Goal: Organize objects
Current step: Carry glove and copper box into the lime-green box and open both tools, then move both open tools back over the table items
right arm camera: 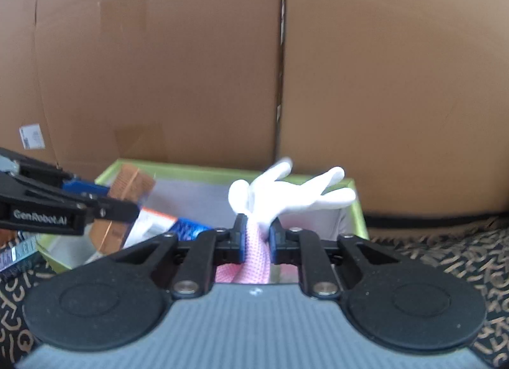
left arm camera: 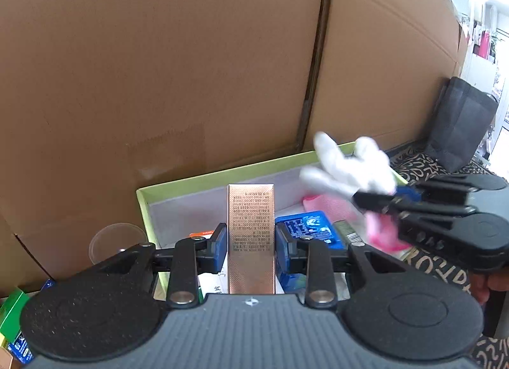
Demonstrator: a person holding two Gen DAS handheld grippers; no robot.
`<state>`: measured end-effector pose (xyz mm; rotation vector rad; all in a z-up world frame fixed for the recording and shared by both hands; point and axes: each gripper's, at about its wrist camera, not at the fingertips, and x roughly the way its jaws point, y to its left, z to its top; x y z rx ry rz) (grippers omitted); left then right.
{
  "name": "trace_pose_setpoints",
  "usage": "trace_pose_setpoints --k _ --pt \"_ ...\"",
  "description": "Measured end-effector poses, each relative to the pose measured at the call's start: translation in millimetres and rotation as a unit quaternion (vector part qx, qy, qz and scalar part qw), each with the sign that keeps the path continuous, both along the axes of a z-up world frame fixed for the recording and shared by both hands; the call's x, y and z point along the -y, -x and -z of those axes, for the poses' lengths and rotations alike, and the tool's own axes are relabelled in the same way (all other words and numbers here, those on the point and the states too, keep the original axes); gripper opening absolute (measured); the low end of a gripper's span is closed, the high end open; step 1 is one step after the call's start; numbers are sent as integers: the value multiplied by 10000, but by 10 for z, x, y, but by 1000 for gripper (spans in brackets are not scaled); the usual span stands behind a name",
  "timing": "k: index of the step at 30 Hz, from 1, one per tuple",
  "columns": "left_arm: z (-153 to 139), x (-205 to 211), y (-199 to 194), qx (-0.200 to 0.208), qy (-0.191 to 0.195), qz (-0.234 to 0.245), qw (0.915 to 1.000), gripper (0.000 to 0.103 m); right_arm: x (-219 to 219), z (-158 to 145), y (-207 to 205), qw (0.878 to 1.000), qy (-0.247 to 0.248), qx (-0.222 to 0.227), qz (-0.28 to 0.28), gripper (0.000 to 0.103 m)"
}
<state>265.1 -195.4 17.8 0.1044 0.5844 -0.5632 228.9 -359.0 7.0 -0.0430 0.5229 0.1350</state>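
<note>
My left gripper (left arm camera: 251,242) is shut on a tall copper-coloured box (left arm camera: 250,238) and holds it upright over the green-rimmed tray (left arm camera: 222,175). The box also shows in the right wrist view (right arm camera: 127,191). My right gripper (right arm camera: 257,235) is shut on a glove with white fingers and a pink cuff (right arm camera: 286,194), held above the tray's right part (right arm camera: 358,207). In the left wrist view the right gripper (left arm camera: 366,200) comes in from the right with the glove (left arm camera: 350,165). A blue packet (left arm camera: 310,229) lies in the tray.
Big cardboard boxes (left arm camera: 191,67) stand right behind the tray. A clear round lid (left arm camera: 117,238) and small green and blue boxes (left arm camera: 12,315) lie to the left. A black bag (left arm camera: 458,121) stands at the right on a patterned dark cloth (right arm camera: 445,257).
</note>
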Motion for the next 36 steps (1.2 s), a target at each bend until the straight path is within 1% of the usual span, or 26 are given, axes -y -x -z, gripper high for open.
trace_pose_setpoints --k 1,2,3,4,5,6,7,8,10,12,16,18,21,24,27,31,34,36 --pt "14 -1 11 58 -8 25 10000 37 -1 46 -57 9998 21 -177 -24 22" --pt "19 -8 33 130 -28 18 9999 58 -8 80 -88 9995 83 -291 -27 41" --pt "14 -17 80 221 -40 -45 9997 83 -18 103 -87 9993 173 -329 11 53" --pt "8 -42 126 367 -15 -145 9992 88 -29 111 -52 9993 278 -244 99 70" --pt "3 -77 185 559 51 -204 9982 89 -26 108 -1 9991 367 -89 177 77" --pt "-8 -101 229 676 79 -192 9975 89 -33 99 53 9988 437 26 204 78" --pt "-16 -116 251 683 72 -170 9975 89 -33 88 94 9987 466 76 196 81" --pt "-22 -127 258 628 73 -186 9978 89 -35 85 151 9988 448 110 182 87" --pt "-24 -150 250 507 127 -244 9983 89 -37 67 217 9989 389 168 204 93" --pt "-18 -200 272 427 185 -290 9985 89 -3 37 224 9988 369 194 258 95" --pt "-29 -216 314 337 184 -415 9984 89 21 -52 315 9982 363 257 393 103" --pt "-60 -252 370 306 246 -467 9981 89 -63 -150 366 9980 326 383 386 103" --pt "-114 -356 533 241 373 -554 9975 89 -144 -290 601 9967 302 676 336 103" --pt "-133 -521 750 268 532 -615 9963 90 -275 -387 823 9946 323 951 267 103" --pt "-99 -737 954 284 651 -769 9945 90 -415 -441 1031 9933 247 1125 127 103" --pt "10 -1071 1170 251 727 -1104 9909 90 -624 -403 1272 9932 50 1161 -92 103" --pt "117 -1347 1345 255 674 -1317 9887 90 -820 -284 1367 9941 -20 1065 -204 103" --pt "207 -1538 1420 233 598 -1462 9872 90 -970 -184 1405 9952 -92 924 -312 103"
